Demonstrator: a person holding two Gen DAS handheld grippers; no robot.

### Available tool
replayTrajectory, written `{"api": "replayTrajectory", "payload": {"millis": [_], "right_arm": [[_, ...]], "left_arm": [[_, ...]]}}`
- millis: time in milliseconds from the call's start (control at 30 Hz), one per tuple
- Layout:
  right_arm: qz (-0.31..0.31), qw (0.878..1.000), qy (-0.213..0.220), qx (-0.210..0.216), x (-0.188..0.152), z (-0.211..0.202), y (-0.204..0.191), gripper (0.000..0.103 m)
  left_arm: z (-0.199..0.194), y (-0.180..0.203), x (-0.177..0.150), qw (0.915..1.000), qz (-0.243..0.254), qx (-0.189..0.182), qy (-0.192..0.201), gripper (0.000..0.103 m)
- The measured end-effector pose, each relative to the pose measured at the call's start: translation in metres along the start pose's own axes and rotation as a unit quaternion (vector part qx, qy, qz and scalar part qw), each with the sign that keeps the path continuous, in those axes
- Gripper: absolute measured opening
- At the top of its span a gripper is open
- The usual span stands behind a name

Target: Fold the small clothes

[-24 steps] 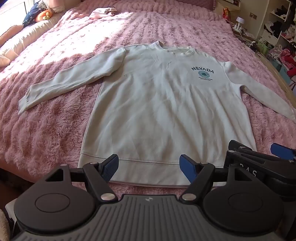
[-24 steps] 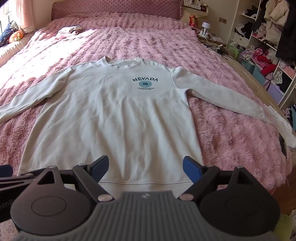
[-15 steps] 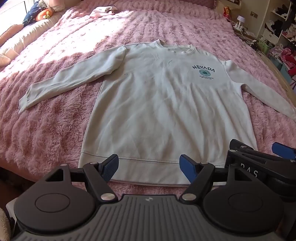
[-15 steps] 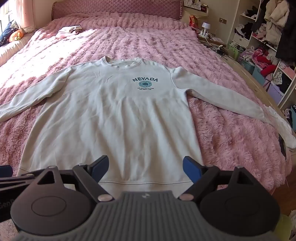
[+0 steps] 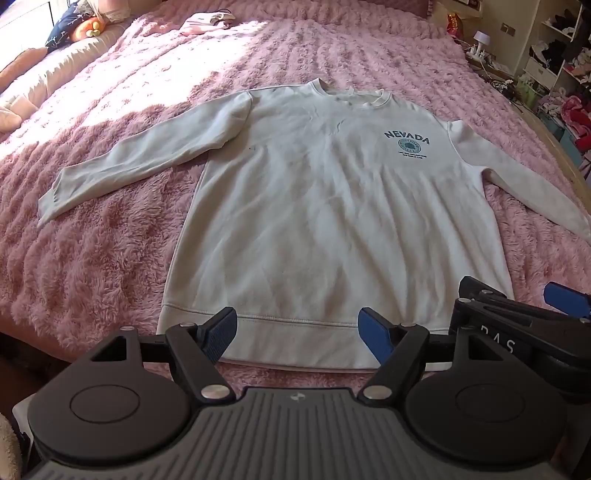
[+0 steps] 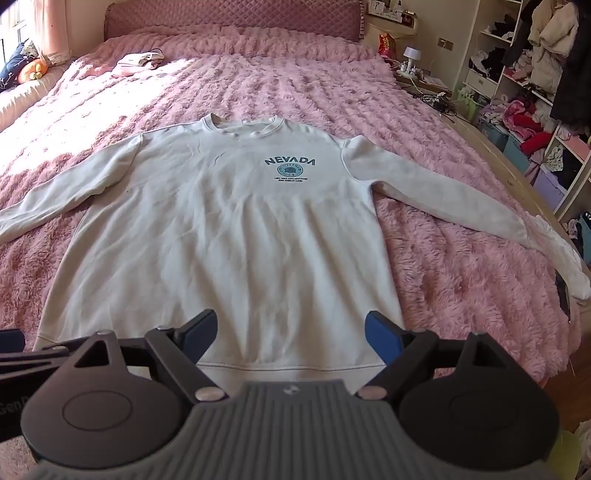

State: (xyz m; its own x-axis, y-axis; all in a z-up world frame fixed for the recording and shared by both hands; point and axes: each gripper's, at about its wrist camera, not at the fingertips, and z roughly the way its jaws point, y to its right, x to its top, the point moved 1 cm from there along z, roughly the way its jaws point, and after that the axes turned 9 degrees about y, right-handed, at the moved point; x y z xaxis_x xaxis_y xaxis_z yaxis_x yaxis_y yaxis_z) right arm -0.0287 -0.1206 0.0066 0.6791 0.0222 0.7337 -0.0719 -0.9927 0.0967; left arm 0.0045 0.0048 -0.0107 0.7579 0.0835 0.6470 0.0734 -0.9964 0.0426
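Note:
A white long-sleeved sweatshirt (image 5: 332, 206) with a teal NEVADA print lies flat, face up, sleeves spread, on the pink fluffy bed; it also shows in the right wrist view (image 6: 236, 236). My left gripper (image 5: 297, 330) is open and empty, hovering just above the hem. My right gripper (image 6: 290, 334) is open and empty above the hem's right part; it also shows at the right edge of the left wrist view (image 5: 517, 314). The right sleeve cuff (image 6: 569, 266) reaches the bed's right edge.
The pink bedspread (image 6: 461, 280) surrounds the sweatshirt. A small folded pink garment (image 6: 138, 61) lies near the headboard. Plush toys and pillows (image 5: 79, 26) sit at the far left. A nightstand with a lamp (image 6: 412, 57) and cluttered shelves (image 6: 535, 92) stand on the right.
Both grippers have drifted slightly; the view tilts a little so the sweatshirt sits marginally lower in frame. Nothing was grasped or moved.

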Motion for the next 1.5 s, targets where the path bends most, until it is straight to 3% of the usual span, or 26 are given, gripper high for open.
{"api": "replayTrajectory", "payload": {"millis": [1500], "right_arm": [[-0.001,1.0,-0.004,-0.004,-0.004,0.0041,0.0005,0.083]], "left_arm": [[0.0055,0.0013,-0.0019,0.9999,0.004,0.005,-0.008,0.087]]}}
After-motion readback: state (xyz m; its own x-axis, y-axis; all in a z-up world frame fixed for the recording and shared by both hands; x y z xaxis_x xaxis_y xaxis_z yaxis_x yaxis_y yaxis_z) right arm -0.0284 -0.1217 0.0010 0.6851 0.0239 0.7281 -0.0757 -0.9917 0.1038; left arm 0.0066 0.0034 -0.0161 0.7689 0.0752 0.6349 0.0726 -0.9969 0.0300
